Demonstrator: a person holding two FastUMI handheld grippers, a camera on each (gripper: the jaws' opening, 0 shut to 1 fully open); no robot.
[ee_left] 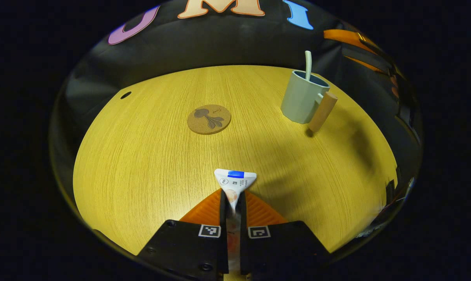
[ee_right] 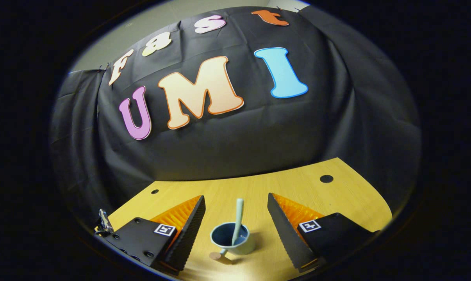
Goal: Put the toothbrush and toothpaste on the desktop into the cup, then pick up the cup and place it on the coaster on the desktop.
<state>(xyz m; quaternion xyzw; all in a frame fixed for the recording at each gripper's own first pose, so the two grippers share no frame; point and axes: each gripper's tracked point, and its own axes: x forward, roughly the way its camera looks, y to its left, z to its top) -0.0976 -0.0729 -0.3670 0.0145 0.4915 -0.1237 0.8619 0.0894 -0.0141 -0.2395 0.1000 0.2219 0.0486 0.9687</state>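
Gripping the white toothpaste tube [ee_left: 235,182], the left gripper [ee_left: 233,207] faces the pale blue cup [ee_left: 302,100] at two o'clock — pale toothbrush [ee_left: 308,64] inside. The right gripper [ee_right: 235,222] hangs open above. Round cork coaster [ee_left: 209,119] at eleven. Risk — the tube's wide end catching the rim, tipping it.

cup [ee_left: 301,102] pale blue-grey | toothbrush [ee_left: 308,64] pale green | toothpaste [ee_left: 235,182] white, blue band | coaster [ee_left: 209,119] brown, dark motif | desktop [ee_left: 141,156] yellow woodgrain

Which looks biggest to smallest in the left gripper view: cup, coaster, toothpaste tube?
1. Cup.
2. Coaster.
3. Toothpaste tube, partly hidden between the left gripper fingers and nearest the camera, so its place is unsure.
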